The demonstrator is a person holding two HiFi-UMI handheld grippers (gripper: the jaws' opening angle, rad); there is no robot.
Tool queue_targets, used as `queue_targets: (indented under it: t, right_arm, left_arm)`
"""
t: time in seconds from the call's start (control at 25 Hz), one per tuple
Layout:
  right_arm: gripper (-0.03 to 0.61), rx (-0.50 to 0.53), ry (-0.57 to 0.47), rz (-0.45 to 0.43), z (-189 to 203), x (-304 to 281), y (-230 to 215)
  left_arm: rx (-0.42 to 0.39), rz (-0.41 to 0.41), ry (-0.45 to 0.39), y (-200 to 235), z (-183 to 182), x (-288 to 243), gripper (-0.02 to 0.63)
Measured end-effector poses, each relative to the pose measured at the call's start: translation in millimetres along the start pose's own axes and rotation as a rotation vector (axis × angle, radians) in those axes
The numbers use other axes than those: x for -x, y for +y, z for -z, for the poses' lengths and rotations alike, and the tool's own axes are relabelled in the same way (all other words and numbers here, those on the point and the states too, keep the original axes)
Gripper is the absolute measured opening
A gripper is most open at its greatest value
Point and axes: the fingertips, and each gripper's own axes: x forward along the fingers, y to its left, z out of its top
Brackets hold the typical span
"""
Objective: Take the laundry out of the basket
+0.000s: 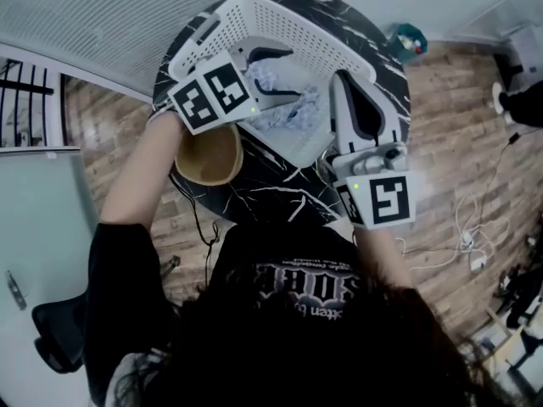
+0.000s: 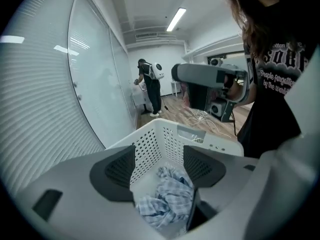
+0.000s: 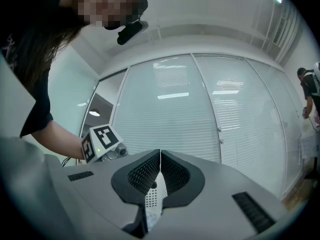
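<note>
A white perforated laundry basket (image 1: 280,15) stands on a round black marble table (image 1: 271,195). Inside it lies a crumpled blue-and-white checked cloth (image 1: 293,113), also in the left gripper view (image 2: 167,199). My left gripper (image 1: 282,76) reaches into the basket (image 2: 165,139) from the left; it (image 2: 159,166) is open, its pads stand apart above the cloth and touch nothing. My right gripper (image 1: 339,79) comes from the near right and is shut on the basket's rim; in its own view (image 3: 160,156) the thin white perforated wall (image 3: 154,199) is pinched between the pads.
A tan round bowl-shaped thing (image 1: 208,155) sits at the table's near left edge, under my left forearm. Cables (image 1: 467,236) trail over the wooden floor at right. A person (image 2: 150,86) stands far off by the glass wall. Blinds cover the windows.
</note>
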Motion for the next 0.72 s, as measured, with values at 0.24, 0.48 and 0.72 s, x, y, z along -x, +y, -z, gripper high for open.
queue_targets:
  t: [0.24,0.48,0.72]
  right_arm:
    - [0.028,-0.011,-0.006,0.0,2,-4,-8]
    - [0.028,-0.035,-0.004,0.0,6,-8,-17]
    - [0.028,-0.031,-0.002,-0.001,11,-16,-23]
  left_arm:
    - [-0.033,0.135,0.154,-10,33,-32,0.381]
    - [-0.122,0.237,0.31,-19,63,-54,0.392]
    - [-0.238,0.361,0.463,-33,101,-80,0.454]
